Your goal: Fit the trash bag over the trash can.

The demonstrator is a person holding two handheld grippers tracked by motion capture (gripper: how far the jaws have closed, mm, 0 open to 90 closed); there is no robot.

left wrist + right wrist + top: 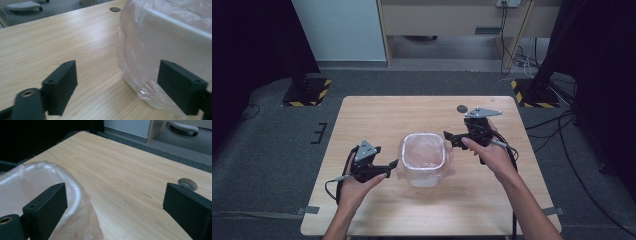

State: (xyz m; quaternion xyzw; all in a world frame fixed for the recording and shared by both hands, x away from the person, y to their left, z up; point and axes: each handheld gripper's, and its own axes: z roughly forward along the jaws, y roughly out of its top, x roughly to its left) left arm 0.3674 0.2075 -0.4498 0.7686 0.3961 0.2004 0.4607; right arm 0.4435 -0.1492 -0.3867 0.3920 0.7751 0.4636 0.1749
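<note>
We see a wooden table (377, 120) with bare board all round a white bin (424, 165) that stands near its middle, lined with a clear bag (450, 165) folded over the rim and hanging loose down the sides. The far half of the table is open, broken by a round cable hole (462, 108) near the far edge, beyond the right gripper (455, 139). The near strip between the bin and the near edge is free too.

The left gripper (391, 167) sits just left of the bin, its tips close to the bag's outer skin. In the left gripper view its jaws stand wide apart with nothing between them but board; the bag (140, 62) bulges in by the right-hand finger (181, 86), and we cannot tell whether they touch. The left-hand finger (61, 85) has open wood beside it out to the table's edge.

The right gripper hovers at the bin's far right corner, jaws likewise spread (empty). In the right gripper view the bag's rim (72, 185) curves just behind the left-hand finger (47, 207), while the right-hand finger (187, 207) sits near the hole (187, 183), with clear wood between the two.
</note>
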